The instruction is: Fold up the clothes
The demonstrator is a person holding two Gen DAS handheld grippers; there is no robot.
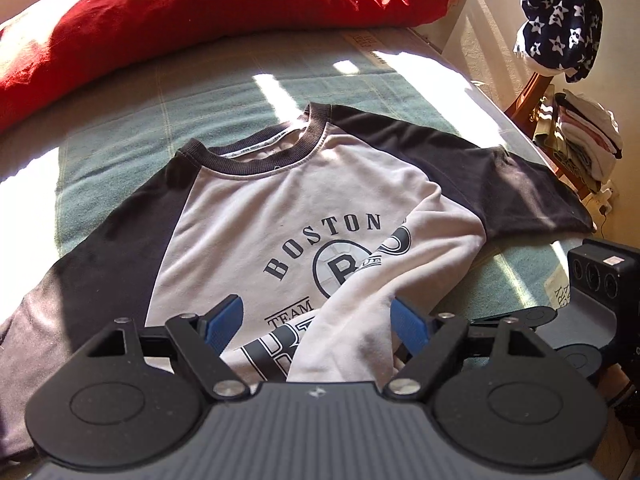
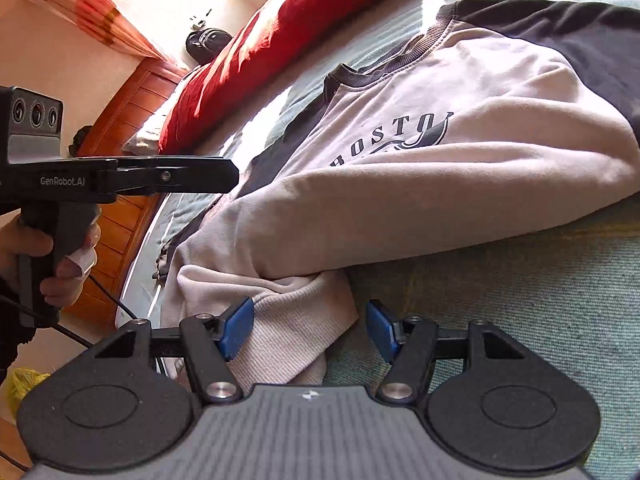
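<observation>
A raglan sweatshirt lies face up on a bed, its pale grey body of soft, slightly fuzzy knit printed with dark block letters, its sleeves and ribbed round collar dark navy. The right lower part of the body is folded up and over the print in a thick, rounded roll of cloth that runs down toward the left gripper. That gripper's jaws stand wide; its blue ridged pads flank the pale roll without pressing on it.

In the right wrist view the sweatshirt bulges as a smooth, padded fold above the ribbed grey hem, whose fine vertical cords show clearly. The right gripper has its jaws partly apart: the left blue pad sits against the edge of the hem, the right pad stands clear over the bed cover, so nothing is clamped.

The bed cover is a green woven blanket with faint pale check lines, striped by hard sunlight. A long, plump red pillow lies across the far side. To the far right a navy cloth with white stars hangs over a wooden chair bearing a stack of folded clothes. A hand grips the black handle of the left gripper at the left of the right wrist view
</observation>
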